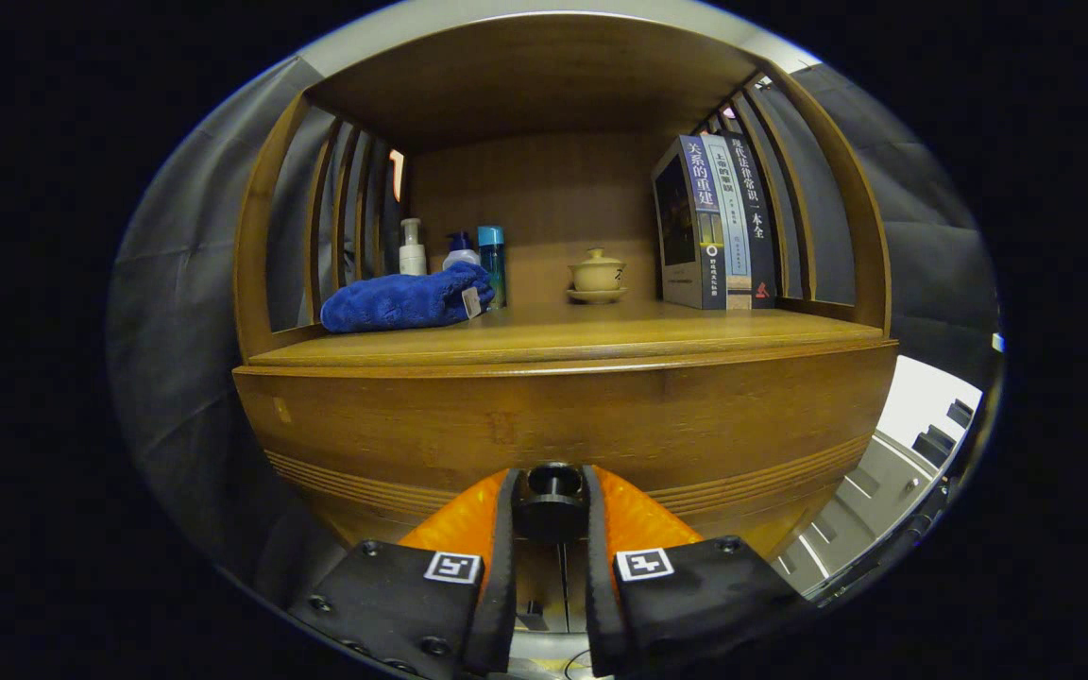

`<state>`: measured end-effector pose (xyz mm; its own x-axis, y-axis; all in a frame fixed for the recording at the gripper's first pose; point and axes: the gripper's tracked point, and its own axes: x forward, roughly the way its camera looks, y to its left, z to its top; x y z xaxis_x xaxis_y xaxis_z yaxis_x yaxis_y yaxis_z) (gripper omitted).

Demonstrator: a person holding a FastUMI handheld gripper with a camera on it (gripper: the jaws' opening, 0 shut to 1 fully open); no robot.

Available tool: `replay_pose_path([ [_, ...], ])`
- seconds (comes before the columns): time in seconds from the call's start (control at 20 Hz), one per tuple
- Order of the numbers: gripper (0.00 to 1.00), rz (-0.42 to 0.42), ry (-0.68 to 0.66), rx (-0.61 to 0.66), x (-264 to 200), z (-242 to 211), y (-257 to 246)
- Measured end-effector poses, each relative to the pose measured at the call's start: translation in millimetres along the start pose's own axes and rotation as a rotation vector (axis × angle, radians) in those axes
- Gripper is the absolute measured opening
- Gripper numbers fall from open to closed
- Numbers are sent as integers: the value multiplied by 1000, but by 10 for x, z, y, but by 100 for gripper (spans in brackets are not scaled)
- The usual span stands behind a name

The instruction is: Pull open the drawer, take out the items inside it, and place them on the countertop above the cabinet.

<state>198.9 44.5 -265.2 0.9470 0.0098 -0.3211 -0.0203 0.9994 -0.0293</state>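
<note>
The round black knob [551, 495] on the brown wooden drawer front [563, 420] sits between the orange fingers [468, 524] of the gripper [551, 505], which close on it from both sides. Above the drawer, the wooden table [563, 340] carries a folded blue towel [407, 300] near its left edge, with a white pump bottle [412, 248], a blue-capped bottle [492, 260] and another pump bottle [460, 250] behind it. A lidded beige teacup on a saucer [597, 276] stands at the back middle, and upright books [714, 224] stand at the right edge.

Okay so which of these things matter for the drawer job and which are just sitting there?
For the job: tool, shut on the drawer knob; drawer front; countertop.
Just there: blue towel, three bottles, lidded teacup, books.
</note>
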Motion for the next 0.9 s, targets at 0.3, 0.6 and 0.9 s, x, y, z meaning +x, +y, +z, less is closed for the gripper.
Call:
replay_pose_path([
  [0.3,39,15,-1,3,-400,-68,2],
  [0.6,38,56,15,12,-795,-136,58],
  [0.9,38,67,13,9,-1135,-214,70],
])
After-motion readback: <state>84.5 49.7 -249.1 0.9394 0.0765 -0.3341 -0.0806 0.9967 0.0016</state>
